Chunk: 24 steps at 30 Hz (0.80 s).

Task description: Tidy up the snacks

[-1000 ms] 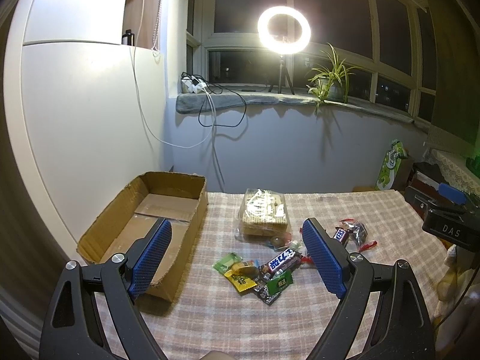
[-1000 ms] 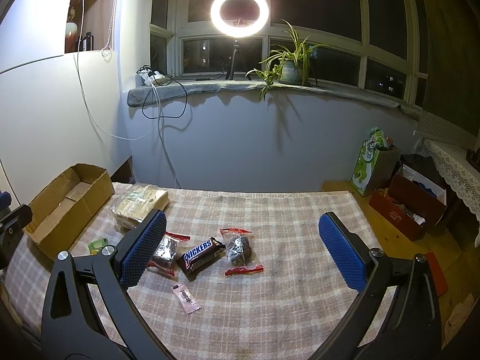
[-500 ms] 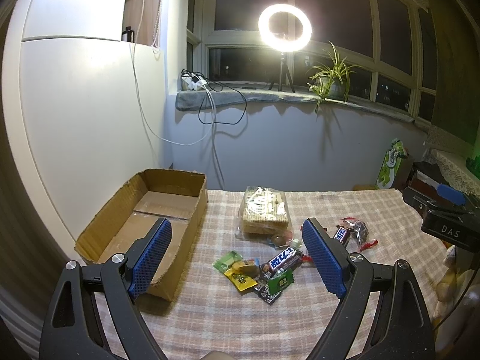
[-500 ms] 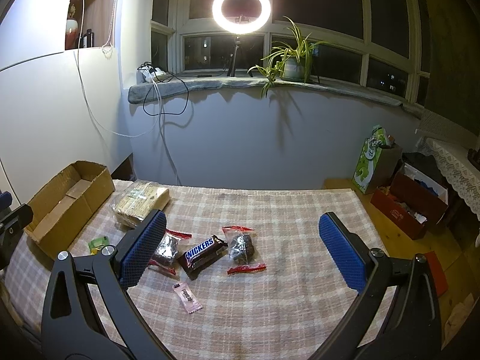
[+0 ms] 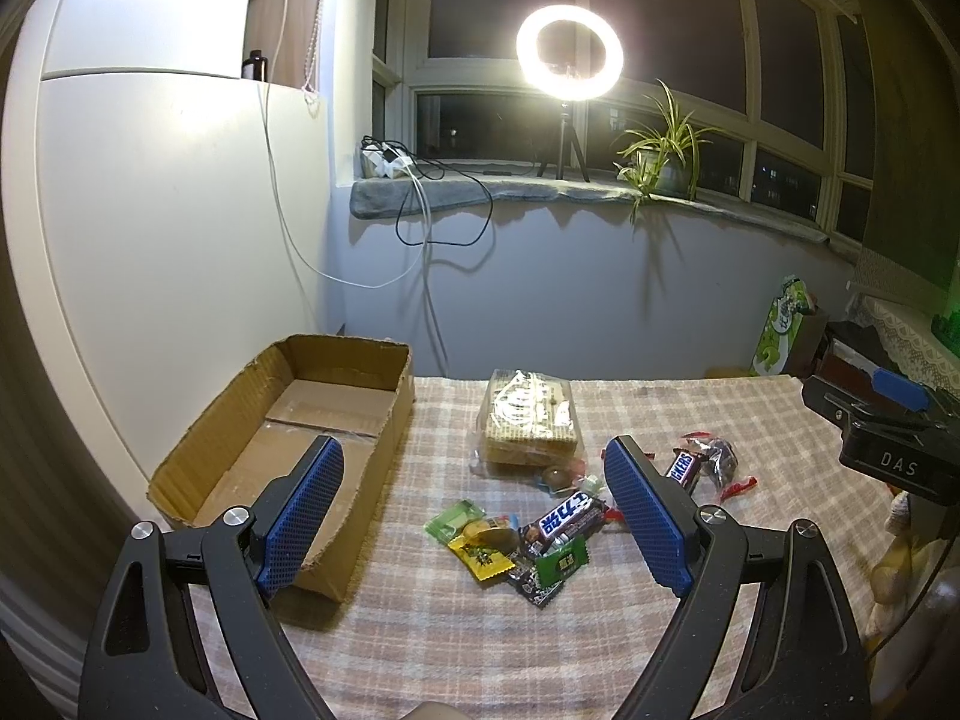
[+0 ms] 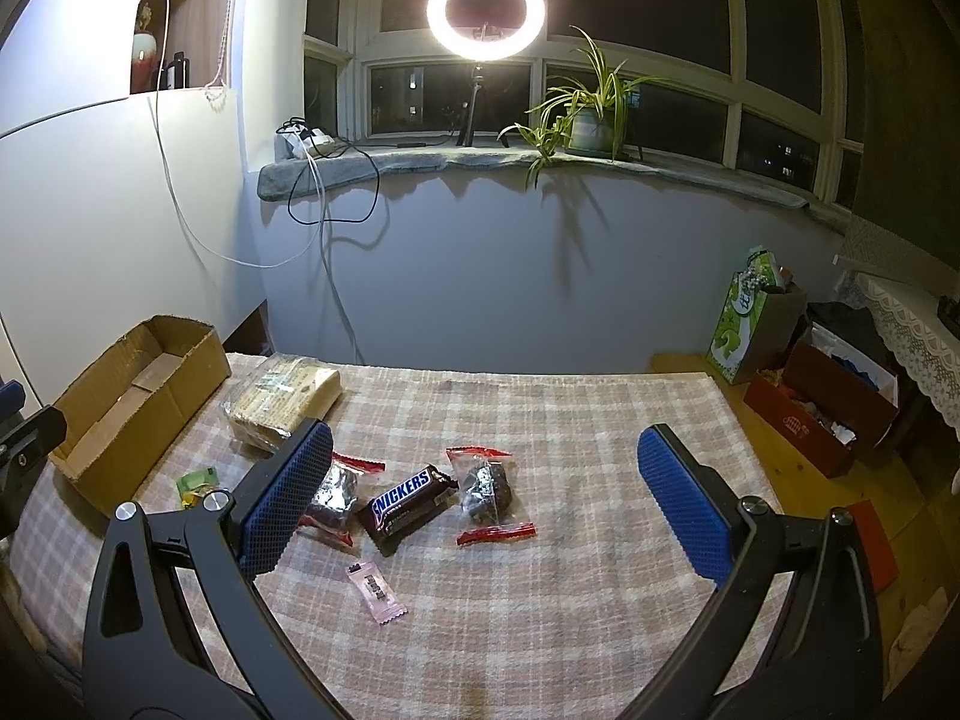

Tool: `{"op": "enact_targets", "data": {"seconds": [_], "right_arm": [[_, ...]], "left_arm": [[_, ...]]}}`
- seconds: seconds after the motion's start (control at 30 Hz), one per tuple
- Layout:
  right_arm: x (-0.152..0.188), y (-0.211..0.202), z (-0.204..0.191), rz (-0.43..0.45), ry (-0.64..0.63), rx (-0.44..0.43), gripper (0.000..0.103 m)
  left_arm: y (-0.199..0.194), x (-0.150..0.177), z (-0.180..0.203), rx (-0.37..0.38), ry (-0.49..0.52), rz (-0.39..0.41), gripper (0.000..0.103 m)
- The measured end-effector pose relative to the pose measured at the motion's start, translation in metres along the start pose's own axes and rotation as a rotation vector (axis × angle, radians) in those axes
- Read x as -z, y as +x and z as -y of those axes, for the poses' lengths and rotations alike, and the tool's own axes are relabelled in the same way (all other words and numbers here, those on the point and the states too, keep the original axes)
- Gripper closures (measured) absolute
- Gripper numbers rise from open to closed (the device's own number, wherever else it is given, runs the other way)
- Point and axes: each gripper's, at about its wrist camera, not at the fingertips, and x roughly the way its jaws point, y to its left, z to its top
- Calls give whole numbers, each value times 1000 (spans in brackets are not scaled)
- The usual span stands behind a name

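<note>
While both tools hover above the checked tablecloth [image 6: 540, 420], the left gripper [image 5: 474, 510] has its blue pads [image 5: 300, 510] spread wide with nothing between them. In its view a small heap of sweets [image 5: 516, 546] lies at lower centre, between the fingers: a green packet, a yellow packet and a dark bar with white lettering, touching or overlapping one another. Just above the heap sits a clear bag of wafers [image 5: 528, 420]. At centre left, an open cardboard box [image 5: 288, 420] rests on the cloth, its near end partly behind the left pad.

The right gripper [image 6: 480, 504] is likewise spread wide and holds nothing. Between its fingers, at frame centre, lies a Snickers bar [image 6: 408, 504], flanked by two clear packets with red ends [image 6: 486, 486]; the left one is partly hidden by the pad. A pink sachet [image 6: 375, 591] lies below them, apart. A ring light [image 6: 486, 6] and potted plant [image 6: 588, 114] stand on the windowsill at top.
</note>
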Motion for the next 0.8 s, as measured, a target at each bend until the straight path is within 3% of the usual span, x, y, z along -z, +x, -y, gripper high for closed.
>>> {"op": "enact_targets", "data": {"seconds": [0.6, 0.8], "right_arm": [[4, 4, 1, -13, -9, -5, 0], [13, 13, 15, -49, -19, -76, 0]], "left_arm": [[7, 8, 0, 9, 5, -20, 14], [14, 20, -2, 17, 9, -74, 15]]}}
